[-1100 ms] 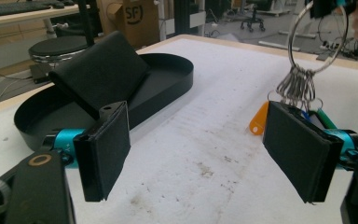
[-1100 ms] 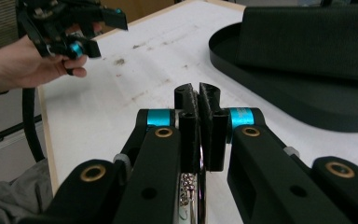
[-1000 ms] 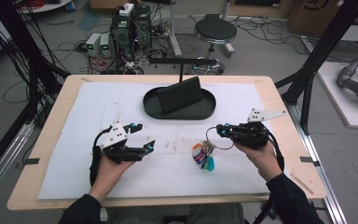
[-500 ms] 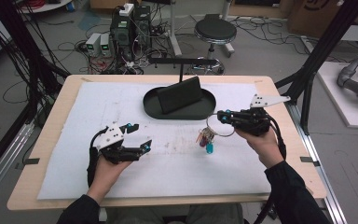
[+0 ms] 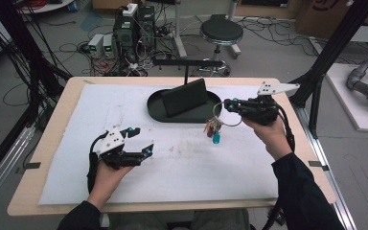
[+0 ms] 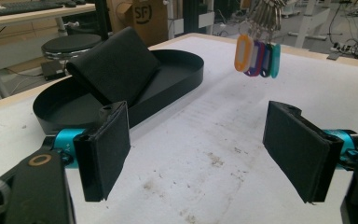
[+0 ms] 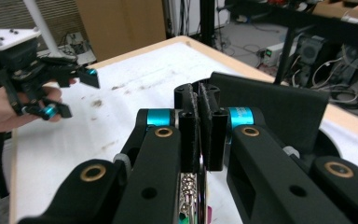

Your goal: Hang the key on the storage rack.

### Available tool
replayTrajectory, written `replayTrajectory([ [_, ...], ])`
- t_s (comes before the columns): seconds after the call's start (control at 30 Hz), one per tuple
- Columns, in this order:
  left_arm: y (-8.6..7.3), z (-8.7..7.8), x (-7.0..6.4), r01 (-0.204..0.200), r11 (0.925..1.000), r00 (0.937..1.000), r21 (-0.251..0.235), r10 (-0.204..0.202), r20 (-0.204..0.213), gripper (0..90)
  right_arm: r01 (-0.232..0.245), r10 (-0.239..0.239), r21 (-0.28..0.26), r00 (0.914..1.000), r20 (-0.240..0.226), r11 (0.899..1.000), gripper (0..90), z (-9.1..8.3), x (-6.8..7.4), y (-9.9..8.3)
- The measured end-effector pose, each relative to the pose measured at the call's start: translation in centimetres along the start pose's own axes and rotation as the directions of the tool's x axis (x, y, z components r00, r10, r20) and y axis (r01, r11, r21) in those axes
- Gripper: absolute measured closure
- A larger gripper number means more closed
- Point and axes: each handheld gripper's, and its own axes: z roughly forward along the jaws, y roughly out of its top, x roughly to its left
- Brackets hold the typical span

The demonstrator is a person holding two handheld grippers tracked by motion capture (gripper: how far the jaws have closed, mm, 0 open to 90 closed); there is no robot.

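A bunch of keys (image 5: pixel 213 128) with coloured tags hangs from a metal ring pinched in my right gripper (image 5: pixel 229 106), which is shut on it above the table, just right of the black oval tray (image 5: pixel 155 106). A black wallet (image 5: pixel 184 97) leans upright in that tray. In the left gripper view the key tags (image 6: pixel 256 50) dangle ahead, beyond the tray (image 6: pixel 168 88) and wallet (image 6: pixel 114 70). My left gripper (image 5: pixel 141 141) is open with nothing between its jaws, low over the white mat at the left. The right gripper view shows its jaws closed on the ring, with keys (image 7: pixel 189 196) below.
A white stained mat (image 5: pixel 182 167) covers most of the wooden table (image 5: pixel 52 124). A black bar on a stand (image 5: pixel 188 63) rises behind the tray. Beyond the table stand a stool (image 5: pixel 221 32), computers and cables on the floor.
My right gripper lifted the bunch of keys off the mat and carried it up and away toward the tray. The left gripper stayed nearly still.
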Motion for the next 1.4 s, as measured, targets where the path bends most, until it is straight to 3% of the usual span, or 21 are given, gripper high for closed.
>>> replayTrajectory([
  [0.67,-0.1,-0.7,0.4,0.005,0.9999,0.9999,-0.013,-0.005,-0.012,23.0,0.017,-0.016,-0.015,0.9986,0.049,1.0,87.4,1.6,-2.3,2.8],
  [1.4,-0.2,-0.8,0.1,-0.001,0.9998,1.0,-0.017,0.001,-0.009,23.0,0.02,-0.02,0.004,0.9913,0.13,1.0,87.4,5.1,-4.7,5.3],
])
